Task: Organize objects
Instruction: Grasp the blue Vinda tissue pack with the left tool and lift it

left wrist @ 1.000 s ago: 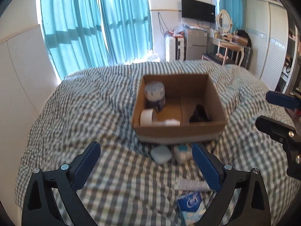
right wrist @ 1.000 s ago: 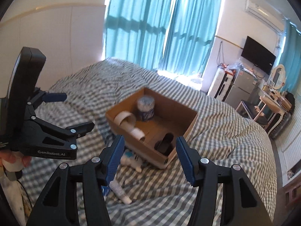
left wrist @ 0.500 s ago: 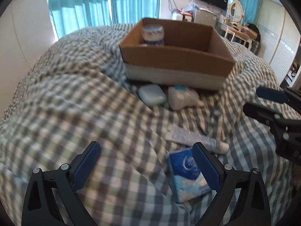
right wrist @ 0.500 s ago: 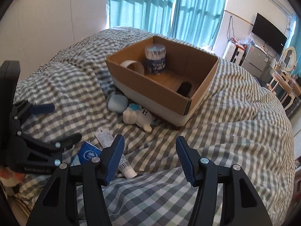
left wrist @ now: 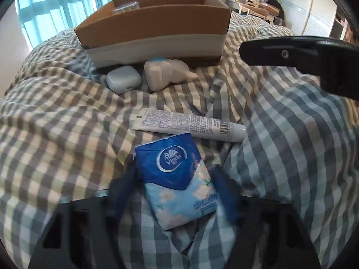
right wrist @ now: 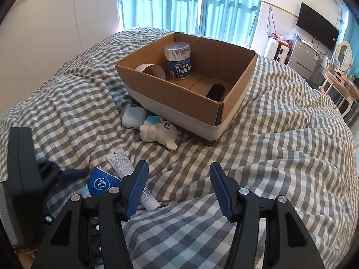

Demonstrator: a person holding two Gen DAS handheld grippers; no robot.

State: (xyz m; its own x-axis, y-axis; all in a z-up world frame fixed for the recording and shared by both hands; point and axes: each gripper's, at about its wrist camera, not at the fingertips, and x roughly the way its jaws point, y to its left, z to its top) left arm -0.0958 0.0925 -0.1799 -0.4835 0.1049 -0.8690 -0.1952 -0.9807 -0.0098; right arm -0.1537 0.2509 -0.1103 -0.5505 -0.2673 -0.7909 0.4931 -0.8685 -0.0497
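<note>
A blue Vinda tissue pack (left wrist: 177, 179) lies on the checked quilt between the blurred fingers of my left gripper (left wrist: 175, 186), which stand close on both sides of it; contact is unclear. The pack also shows in the right wrist view (right wrist: 101, 185). A white tube (left wrist: 190, 125) lies just beyond it. A pale blue case (left wrist: 123, 79) and a white plush toy (left wrist: 166, 74) lie against the cardboard box (left wrist: 157, 33). The box (right wrist: 179, 103) holds a swab jar (right wrist: 178, 60), a tape roll (right wrist: 150, 70) and a black object (right wrist: 216, 92). My right gripper (right wrist: 179, 186) is open and empty above the quilt.
The checked quilt (right wrist: 280, 145) covers the whole bed in soft folds. Teal curtains (right wrist: 179, 4) hang behind the box. A TV (right wrist: 316, 32), a fridge and a dressing table stand at the far right. A white wall panel (right wrist: 56, 22) is on the left.
My left gripper has dropped low and forward onto the tissue pack, and its fingers have narrowed around it. My right gripper has moved a little nearer the box and stays open.
</note>
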